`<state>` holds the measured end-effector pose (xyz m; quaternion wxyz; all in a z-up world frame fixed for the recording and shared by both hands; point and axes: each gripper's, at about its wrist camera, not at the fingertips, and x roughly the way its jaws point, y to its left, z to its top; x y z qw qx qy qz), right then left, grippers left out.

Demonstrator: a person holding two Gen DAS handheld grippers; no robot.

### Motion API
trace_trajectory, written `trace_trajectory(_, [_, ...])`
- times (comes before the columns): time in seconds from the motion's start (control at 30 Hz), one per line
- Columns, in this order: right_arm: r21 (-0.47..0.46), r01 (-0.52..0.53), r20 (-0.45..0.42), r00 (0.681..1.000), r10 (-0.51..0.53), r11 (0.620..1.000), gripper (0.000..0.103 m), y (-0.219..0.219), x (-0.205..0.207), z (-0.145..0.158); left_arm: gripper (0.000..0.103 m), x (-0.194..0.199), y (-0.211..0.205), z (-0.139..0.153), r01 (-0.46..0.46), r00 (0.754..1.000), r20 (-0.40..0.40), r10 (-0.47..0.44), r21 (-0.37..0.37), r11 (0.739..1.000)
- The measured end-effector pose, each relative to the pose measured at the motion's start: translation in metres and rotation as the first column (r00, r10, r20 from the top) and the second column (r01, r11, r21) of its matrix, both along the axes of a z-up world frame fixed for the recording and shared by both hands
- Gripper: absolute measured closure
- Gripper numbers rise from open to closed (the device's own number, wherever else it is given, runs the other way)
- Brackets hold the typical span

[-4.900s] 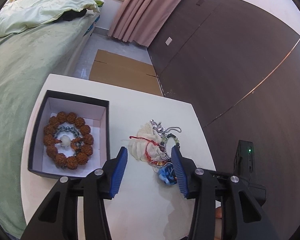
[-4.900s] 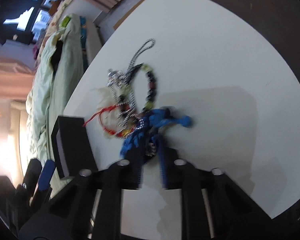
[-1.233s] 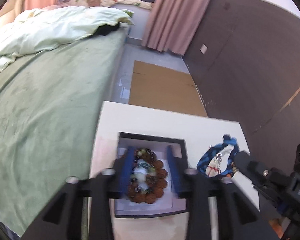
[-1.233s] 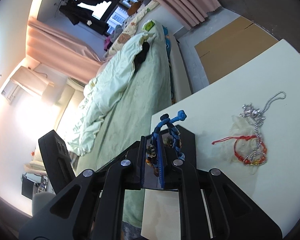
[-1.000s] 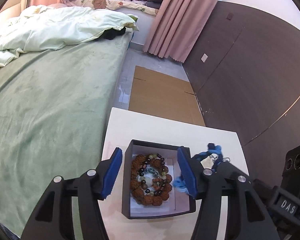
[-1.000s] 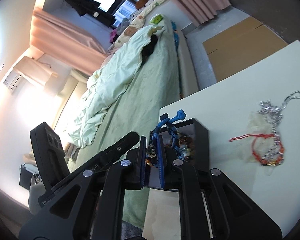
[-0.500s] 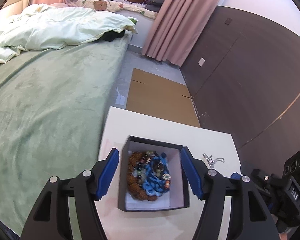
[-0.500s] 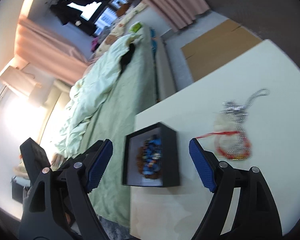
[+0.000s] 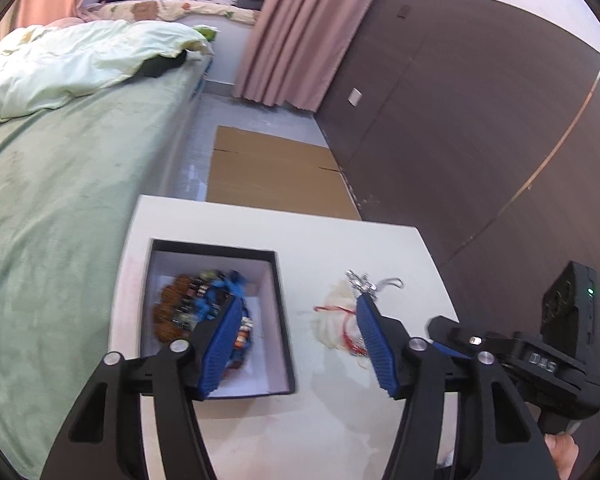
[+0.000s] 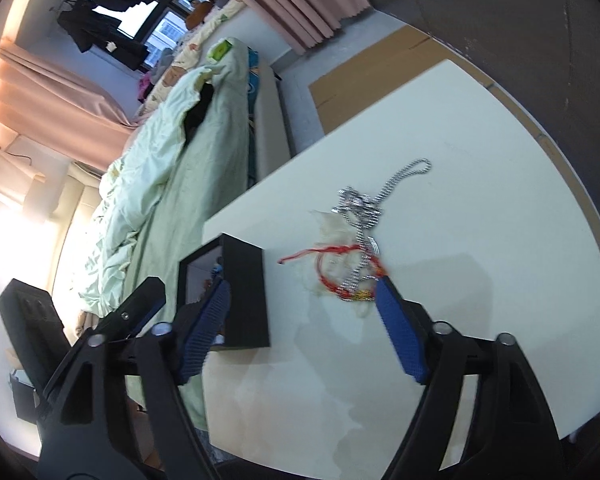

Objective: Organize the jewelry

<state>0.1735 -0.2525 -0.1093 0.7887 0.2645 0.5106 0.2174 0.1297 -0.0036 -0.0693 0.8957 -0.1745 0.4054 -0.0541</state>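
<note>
So the black jewelry box already has a fair bit in it: a chunky brown bead bracelet plus a blue cord piece piled on top, a bit blurry but clearly inside the white lining. That part looks done to me.

What's left is the little heap out on the white tabletop: a red string bracelet, a silver ball chain tangled across it, and some pale crumpled fabric-looking thing underneath (can't tell what exactly). I'd guess at least two more trips to the box.

The left hand-held gripper hangs over the gap between box and heap, jaws roughly halfway apart and closing, nothing between them. Box sits under its left finger, the heap just behind its right one. The right hand-held gripper is fairly wide, also closing, empty too; the red bracelet lies just ahead of its right fingertip, and the box is by its left finger. My read is it's lining up for the red-and-silver tangle.

Room-wise: small white tabletop beside a bed with a green sheet and a pale quilt, flattened cardboard on the floor beyond, pink curtains, dark brown wall panelling on the right.
</note>
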Motion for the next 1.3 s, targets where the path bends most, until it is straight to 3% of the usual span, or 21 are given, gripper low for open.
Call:
trace_trajectory(0.17, [-0.029, 0.007, -0.071, 0.997, -0.009, 1.000, 0.059, -0.005, 0.014, -0.021, 0.063, 0.007, -0.018, -0.010, 0.032, 0.999, -0.017, -0.032, -0.011, 0.999])
trace_trajectory(0.4, [-0.060, 0.001, -0.122, 0.992, -0.008, 0.998, 0.070, 0.003, 0.034, -0.039, 0.078, 0.018, -0.029, -0.023, 0.028, 0.999, -0.036, -0.030, -0.047, 0.998])
trace_trajectory(0.6, [-0.119, -0.012, -0.129, 0.992, -0.003, 0.993, 0.078, 0.015, 0.049, -0.048, 0.079, 0.025, -0.024, -0.028, 0.008, 0.999, -0.041, -0.011, -0.056, 0.998])
trace_trajectory(0.87, [-0.229, -0.043, -0.126, 0.992, 0.014, 0.973, 0.097, 0.024, 0.052, -0.055, 0.079, 0.030, -0.024, -0.031, 0.010, 0.999, -0.048, -0.013, -0.054, 0.998])
trace_trajectory(1.03, [-0.204, -0.018, -0.121, 0.993, -0.007, 0.979, 0.099, 0.014, 0.049, -0.050, 0.079, 0.033, -0.034, -0.033, 0.030, 0.998, -0.054, -0.033, -0.051, 0.998])
trace_trajectory(1.3, [-0.058, 0.056, -0.074, 0.995, -0.061, 0.997, 0.099, -0.021, 0.039, -0.021, 0.079, 0.037, -0.054, -0.038, 0.060, 0.996, -0.059, -0.062, -0.039, 0.997])
